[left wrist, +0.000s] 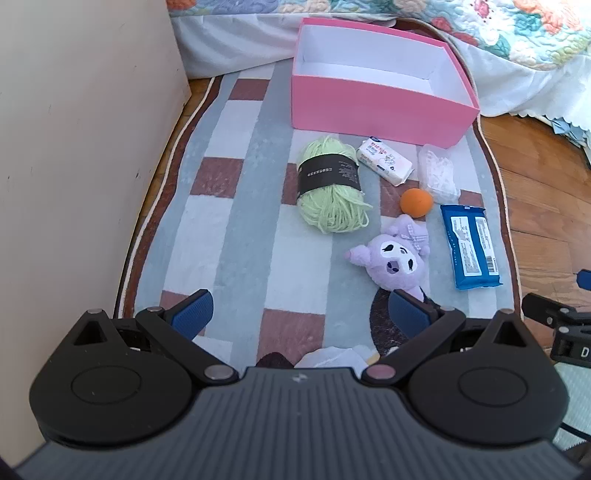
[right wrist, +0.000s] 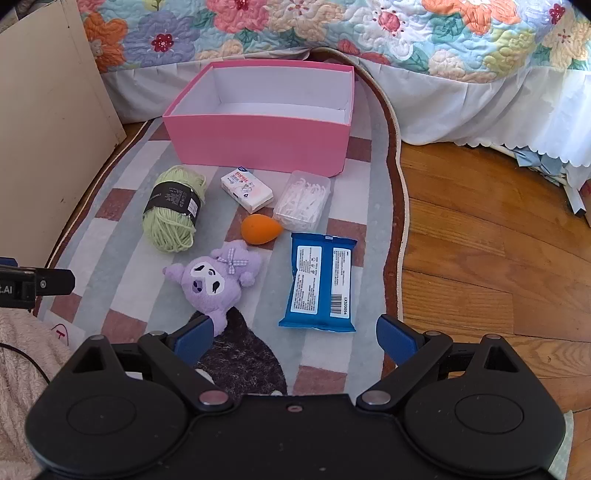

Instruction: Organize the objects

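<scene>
- From your left wrist view, your left hand-held gripper (left wrist: 301, 312) hangs released, jaws wide, nothing between its blue pads.
- Ahead you have one pink box (left wrist: 376, 110), open-topped and white inside, at the far end of the rug (left wrist: 236, 206); its long axis runs across the view, tipping down toward the right.
- Six loose things lie on the rug short of the box: one green yarn skein (left wrist: 330, 184), one white tissue pack (left wrist: 384, 159), one clear plastic case (left wrist: 437, 173), one orange sponge (left wrist: 416, 202), one purple plush toy (left wrist: 395, 260), one blue wipes pack (left wrist: 471, 247).
- The skein's long axis points toward the box; the wipes pack lies lengthwise the same way, near the rug's right edge.
- A cream panel (left wrist: 81, 147) stands at left; wood floor (left wrist: 546, 206) lies at right.
- From your right wrist view, your right hand-held gripper (right wrist: 295, 341) is likewise released and empty, with the plush toy (right wrist: 214, 284) just beyond its left pad.
- The same count holds: one box (right wrist: 258, 140), skein (right wrist: 173, 210), tissue pack (right wrist: 246, 190), case (right wrist: 303, 199) that seems to hold floss picks, sponge (right wrist: 260, 229) with its narrow end pointing right, wipes pack (right wrist: 319, 284).
- A floral quilt (right wrist: 332, 33) hangs over a white bed skirt (right wrist: 461, 107) behind the box.
- The left hand-held gripper (right wrist: 37, 284) pokes in at the left edge.
</scene>
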### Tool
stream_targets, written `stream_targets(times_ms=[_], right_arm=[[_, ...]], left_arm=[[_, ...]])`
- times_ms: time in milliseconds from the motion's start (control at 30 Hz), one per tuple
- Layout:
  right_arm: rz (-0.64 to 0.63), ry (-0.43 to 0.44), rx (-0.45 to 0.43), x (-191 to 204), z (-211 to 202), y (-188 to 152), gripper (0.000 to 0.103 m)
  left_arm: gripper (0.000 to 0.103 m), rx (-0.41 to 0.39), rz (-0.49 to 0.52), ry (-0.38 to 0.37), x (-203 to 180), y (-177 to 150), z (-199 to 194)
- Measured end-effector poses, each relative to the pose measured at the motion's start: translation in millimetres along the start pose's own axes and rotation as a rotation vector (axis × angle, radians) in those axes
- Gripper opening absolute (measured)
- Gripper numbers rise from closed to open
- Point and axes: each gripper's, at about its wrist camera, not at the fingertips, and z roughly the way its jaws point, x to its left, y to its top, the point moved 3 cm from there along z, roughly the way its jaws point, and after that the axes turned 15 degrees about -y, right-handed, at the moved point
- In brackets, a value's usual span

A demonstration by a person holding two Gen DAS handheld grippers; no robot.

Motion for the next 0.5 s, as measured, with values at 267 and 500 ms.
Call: stream_targets(times_ms=[267,500], right_arm=[[0.020,0.001,0.002,-2.6,1.7,-0.1,0.099],[0.020,0.001,0.021,-7.2,4.2,0.2,0.099]], left_arm=[[0.103,-0.007,-0.051,-0.033,9.0,0.2,-0.4],[0.103,0.005,-0.049,-0.044,8.4,-0.9,0.6]])
